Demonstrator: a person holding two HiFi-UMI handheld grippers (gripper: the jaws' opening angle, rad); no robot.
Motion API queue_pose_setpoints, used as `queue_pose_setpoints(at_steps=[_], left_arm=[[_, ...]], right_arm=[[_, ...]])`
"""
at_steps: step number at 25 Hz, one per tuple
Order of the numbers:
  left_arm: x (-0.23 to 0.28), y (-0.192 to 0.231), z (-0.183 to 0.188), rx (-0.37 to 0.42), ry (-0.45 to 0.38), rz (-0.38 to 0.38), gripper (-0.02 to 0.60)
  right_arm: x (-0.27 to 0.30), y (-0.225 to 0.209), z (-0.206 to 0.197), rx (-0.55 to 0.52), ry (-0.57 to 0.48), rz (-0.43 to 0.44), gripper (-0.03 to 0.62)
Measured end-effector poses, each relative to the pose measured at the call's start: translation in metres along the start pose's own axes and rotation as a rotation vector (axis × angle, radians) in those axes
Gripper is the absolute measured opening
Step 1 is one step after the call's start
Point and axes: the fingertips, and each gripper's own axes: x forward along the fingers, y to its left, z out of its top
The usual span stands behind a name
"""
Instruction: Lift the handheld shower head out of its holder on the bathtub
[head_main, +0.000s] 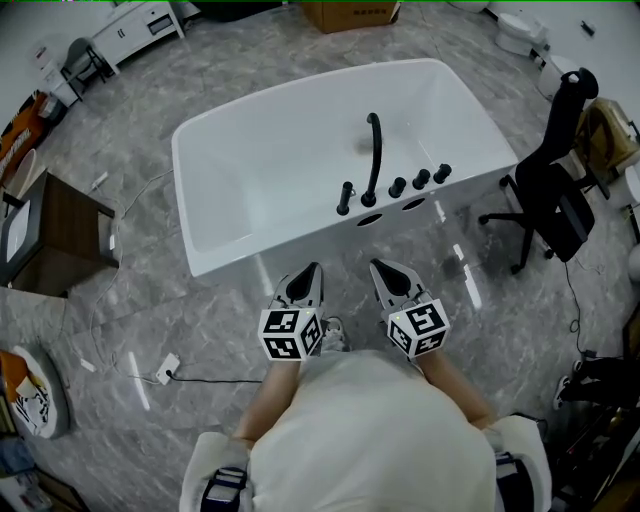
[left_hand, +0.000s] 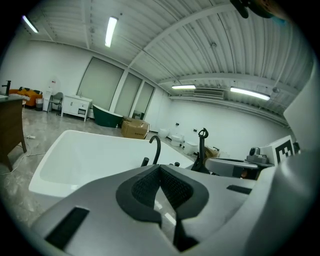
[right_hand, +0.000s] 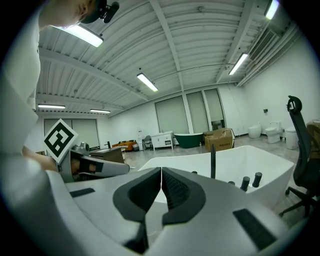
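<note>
The white bathtub stands ahead of me. On its near rim a tall black curved spout rises, with the black handheld shower head upright in its holder just left of it. Both show in the left gripper view, the spout beside the shower head. My left gripper and right gripper hang side by side short of the tub's near wall, apart from the fittings. Each is shut with nothing between its pads. In the right gripper view the spout stands beyond the right gripper.
Three black knobs sit on the rim right of the spout. A black office chair stands right of the tub. A dark wooden table is at the left, and a cable with a socket lies on the grey marble floor.
</note>
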Motion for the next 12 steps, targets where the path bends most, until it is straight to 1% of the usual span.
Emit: queue_pose_setpoints(at_steps=[5,12], left_arm=[[0.019,0.028,0.001,-0.014,0.025,0.004,0.021],[0.039,0.056,-0.004,-0.048,0.066,0.004,0.020]], right_arm=[[0.044,-0.014,-0.006,0.005,0.028,-0.013,0.021],[0.097,-0.031,-0.034,0.000,0.122,-0.024,0.021]])
